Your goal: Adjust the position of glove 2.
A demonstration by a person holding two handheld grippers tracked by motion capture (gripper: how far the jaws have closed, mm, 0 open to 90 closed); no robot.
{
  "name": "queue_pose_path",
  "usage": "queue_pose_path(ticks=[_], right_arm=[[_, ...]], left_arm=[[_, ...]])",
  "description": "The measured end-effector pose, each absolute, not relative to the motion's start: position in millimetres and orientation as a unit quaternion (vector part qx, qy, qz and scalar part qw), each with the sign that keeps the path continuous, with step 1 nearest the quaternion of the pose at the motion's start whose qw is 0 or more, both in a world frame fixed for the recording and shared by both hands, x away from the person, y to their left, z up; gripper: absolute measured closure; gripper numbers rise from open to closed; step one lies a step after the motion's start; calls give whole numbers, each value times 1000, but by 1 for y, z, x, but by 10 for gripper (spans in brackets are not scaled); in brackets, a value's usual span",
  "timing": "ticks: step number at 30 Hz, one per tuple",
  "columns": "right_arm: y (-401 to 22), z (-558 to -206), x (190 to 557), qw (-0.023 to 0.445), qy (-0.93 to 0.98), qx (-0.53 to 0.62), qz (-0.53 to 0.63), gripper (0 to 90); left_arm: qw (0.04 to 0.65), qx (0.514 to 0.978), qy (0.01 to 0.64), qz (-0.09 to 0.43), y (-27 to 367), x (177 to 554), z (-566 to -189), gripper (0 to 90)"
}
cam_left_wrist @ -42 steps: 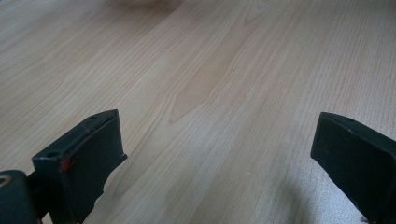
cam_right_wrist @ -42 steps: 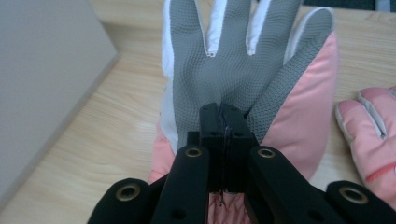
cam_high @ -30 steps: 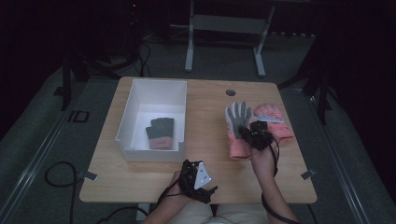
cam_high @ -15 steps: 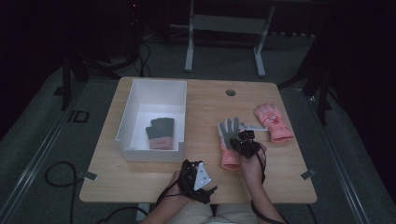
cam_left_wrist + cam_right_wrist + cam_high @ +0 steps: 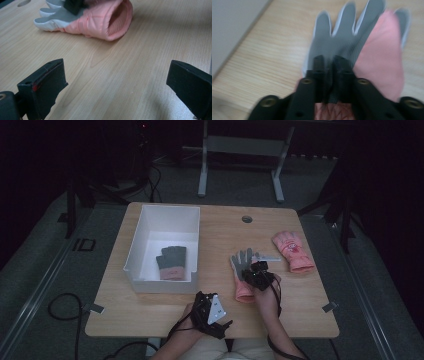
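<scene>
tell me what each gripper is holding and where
The right gripper pinches the grey-and-pink glove at its palm fabric, jaws just easing open; the left gripper holds nothing.

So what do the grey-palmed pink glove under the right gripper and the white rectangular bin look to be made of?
Grey-palmed pink glove: knit fabric, going by the fine ribbing; the matte grey palm seems to be a coating, probably rubbery, and the pink cuff looks soft and stretchy. White rectangular bin: smooth, matte, thin straight walls, likely plastic, possibly coated board.
</scene>
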State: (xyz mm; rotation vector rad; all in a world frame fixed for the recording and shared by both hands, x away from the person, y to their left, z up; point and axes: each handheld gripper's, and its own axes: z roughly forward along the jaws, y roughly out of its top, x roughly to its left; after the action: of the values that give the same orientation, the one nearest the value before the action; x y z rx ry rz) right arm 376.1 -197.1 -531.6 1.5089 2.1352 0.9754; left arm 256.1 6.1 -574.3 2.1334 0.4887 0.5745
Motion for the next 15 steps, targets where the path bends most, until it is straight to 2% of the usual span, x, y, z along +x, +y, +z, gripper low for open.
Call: queue_pose_path(ticks=[6,12,15], right_arm=[[-234,-502,378,223,741,512,372,704],[-301,-493,402,262,724,529,356,688],[-322,-491,408,264,717,539,355,686]], left_arm=[[431,851,201,222,7,257,-575,22],[434,849,205,219,8,259,-575,22],[434,850,204,218,8,259,-575,22]])
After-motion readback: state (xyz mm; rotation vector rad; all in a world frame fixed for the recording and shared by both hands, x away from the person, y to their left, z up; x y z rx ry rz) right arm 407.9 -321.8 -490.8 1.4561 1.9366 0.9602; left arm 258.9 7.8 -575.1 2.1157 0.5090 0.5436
